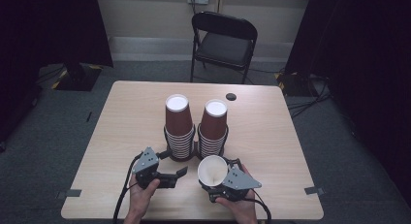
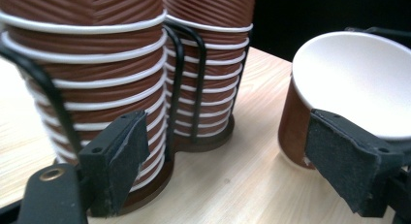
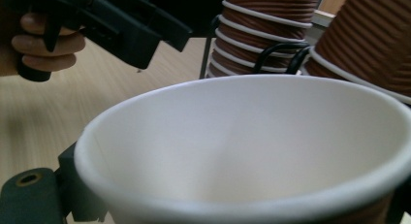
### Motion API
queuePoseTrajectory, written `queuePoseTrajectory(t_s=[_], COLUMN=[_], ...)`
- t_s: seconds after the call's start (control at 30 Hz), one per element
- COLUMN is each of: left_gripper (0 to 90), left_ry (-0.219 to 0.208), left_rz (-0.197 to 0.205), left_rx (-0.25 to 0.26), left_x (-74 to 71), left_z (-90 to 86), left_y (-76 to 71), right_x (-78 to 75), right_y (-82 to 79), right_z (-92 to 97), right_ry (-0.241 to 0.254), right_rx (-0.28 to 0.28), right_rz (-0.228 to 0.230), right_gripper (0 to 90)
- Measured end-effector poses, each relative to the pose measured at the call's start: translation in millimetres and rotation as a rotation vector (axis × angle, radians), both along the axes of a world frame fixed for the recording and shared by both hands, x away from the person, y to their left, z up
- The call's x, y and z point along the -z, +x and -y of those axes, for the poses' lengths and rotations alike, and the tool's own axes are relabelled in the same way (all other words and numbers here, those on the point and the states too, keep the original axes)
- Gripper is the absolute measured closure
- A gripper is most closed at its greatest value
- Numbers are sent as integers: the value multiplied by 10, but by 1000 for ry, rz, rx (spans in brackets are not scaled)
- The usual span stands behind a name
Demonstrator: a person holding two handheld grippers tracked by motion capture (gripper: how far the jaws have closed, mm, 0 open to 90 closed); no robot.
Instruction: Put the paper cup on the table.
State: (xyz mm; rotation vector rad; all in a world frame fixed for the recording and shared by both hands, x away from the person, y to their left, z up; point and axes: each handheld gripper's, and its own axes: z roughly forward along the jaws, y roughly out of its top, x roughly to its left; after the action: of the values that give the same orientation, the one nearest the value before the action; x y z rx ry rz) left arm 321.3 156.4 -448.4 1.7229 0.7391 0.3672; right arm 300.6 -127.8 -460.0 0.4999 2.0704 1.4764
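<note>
Two stacks of upside-down brown ribbed paper cups, one on the left (image 1: 178,127) and one on the right (image 1: 213,129), stand in a black wire holder (image 1: 196,149) at the table's middle. My right gripper (image 1: 212,185) is shut on a single brown cup (image 1: 212,169) with a white inside, tipped with its mouth toward the camera, just in front of the stacks. In the right gripper view that cup (image 3: 242,146) sits between the jaws. My left gripper (image 1: 180,174) lies left of it, open, with its pads (image 2: 121,156) wide apart and nothing pressed between them; the cup (image 2: 349,78) is behind its right jaw.
The wooden table (image 1: 121,117) has a small black round grommet (image 1: 231,96) behind the stacks. A black folding chair (image 1: 224,40) stands beyond the far edge. Both hands are near the table's front edge. Dark curtains hang at both sides.
</note>
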Motion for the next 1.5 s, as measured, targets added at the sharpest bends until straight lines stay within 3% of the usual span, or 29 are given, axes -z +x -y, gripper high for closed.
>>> queuePoseTrajectory(t_s=[0.17, 0.37, 0.57, 0.73, 1.0, 1.23, 1.37, 1.5], left_gripper=[158, 158, 158, 157, 156, 155, 155, 155], left_ry=[7, 24, 45, 30, 13, 11, 9, 13], left_rz=[38, 30, 35, 59, 46, 52, 66, 82], left_rx=[-15, -55, -89, -113, -160, -152, -153, -152], left_x=[35, 115, 193, 252, 366, 405, 429, 449], left_z=[-44, -58, -111, -151, -156, -152, -119, -82], left_y=[-39, -64, -65, -90, -125, -136, -153, -154], right_x=[-29, -55, -95, -111, -146, -198, -198, -178], right_y=[22, 39, 81, 136, 248, 408, 587, 699], right_z=[75, 160, 282, 389, 579, 736, 847, 895], right_ry=[35, 77, 105, 145, 170, 203, 255, 254], right_rx=[5, 18, 74, 105, 176, 237, 275, 308], right_rz=[-27, -50, -46, -58, -63, -53, -73, -99], right_gripper=[88, 89, 89, 89, 88, 86, 84, 85])
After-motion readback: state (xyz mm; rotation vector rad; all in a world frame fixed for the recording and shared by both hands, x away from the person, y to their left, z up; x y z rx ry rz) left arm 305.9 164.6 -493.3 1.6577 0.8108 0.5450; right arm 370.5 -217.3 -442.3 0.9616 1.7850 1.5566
